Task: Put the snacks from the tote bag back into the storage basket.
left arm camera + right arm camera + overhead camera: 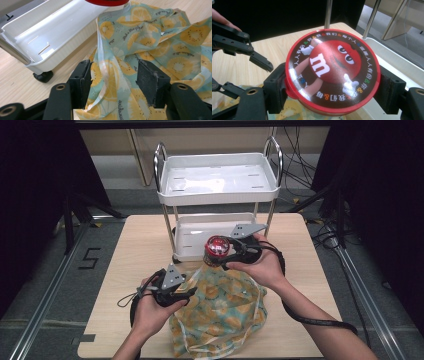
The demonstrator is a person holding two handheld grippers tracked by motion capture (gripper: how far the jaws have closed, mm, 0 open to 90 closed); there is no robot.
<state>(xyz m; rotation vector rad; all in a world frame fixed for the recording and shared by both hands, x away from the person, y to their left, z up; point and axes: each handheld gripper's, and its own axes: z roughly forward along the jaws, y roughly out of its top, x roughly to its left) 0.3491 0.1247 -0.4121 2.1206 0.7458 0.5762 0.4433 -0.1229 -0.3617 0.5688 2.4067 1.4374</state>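
Observation:
A clear jar with a round red lid (218, 246) printed with a red candy figure (332, 67) stands up out of a fruit-print cloth bag (220, 305). My right gripper (223, 256) is shut on the lid, one jaw at each side of its rim (332, 83). My left gripper (192, 292) is at the bag's left edge. Its jaws stand apart around a loose fold of the cloth (112, 72), without pinching it. The bag's cloth (140, 37) hides the jar's lower part.
A white two-tier cart (215, 195) on castors stands on the wooden table (135, 250) just behind the jar, its lower tray (50, 37) close to the bag. Chrome posts rise at the cart's corners. Cables trail from both grippers.

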